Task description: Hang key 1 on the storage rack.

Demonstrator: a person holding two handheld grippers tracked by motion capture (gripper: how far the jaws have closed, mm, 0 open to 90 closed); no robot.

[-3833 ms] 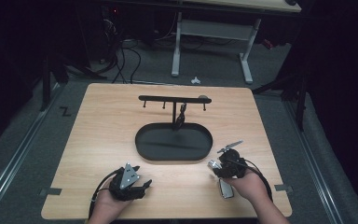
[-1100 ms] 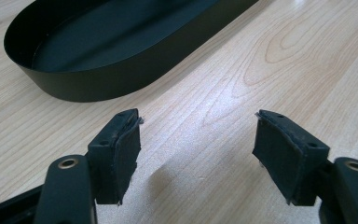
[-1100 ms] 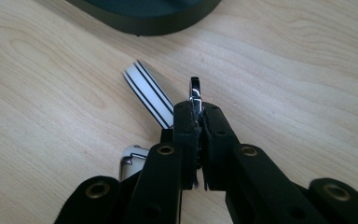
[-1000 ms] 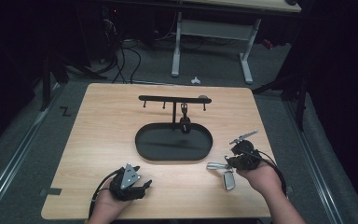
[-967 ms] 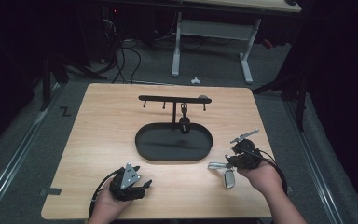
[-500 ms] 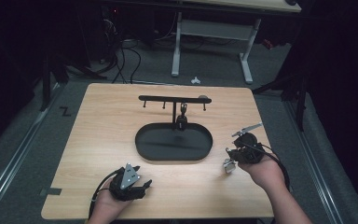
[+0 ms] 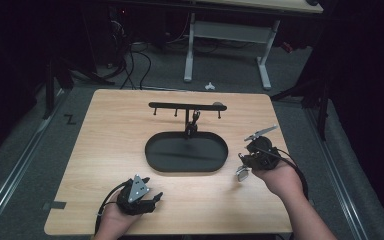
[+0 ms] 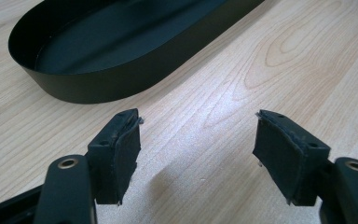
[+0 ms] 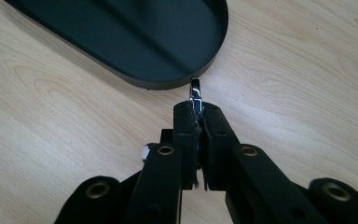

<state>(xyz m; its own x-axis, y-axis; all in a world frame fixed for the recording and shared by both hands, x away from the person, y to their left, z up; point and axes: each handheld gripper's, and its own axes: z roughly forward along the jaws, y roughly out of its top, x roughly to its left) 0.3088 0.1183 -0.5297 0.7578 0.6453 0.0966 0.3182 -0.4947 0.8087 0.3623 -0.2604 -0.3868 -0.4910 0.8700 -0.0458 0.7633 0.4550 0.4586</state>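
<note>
1. Right claw (image 9: 198, 111) stayed clamped on the metal piece (image 7: 242, 172), now lifted off the table (image 7: 105, 150) beside the tray (image 7: 186, 170).
2. Left claw (image 8: 196, 140) rested apart, empty.
3. Carrying to the rack (image 7: 180, 105) probably followed.

Your left gripper (image 7: 139, 196) and right gripper (image 7: 258, 153) are black, with brass-ringed jaw arms, grey three-cornered top plates and trailing black cables.
</note>
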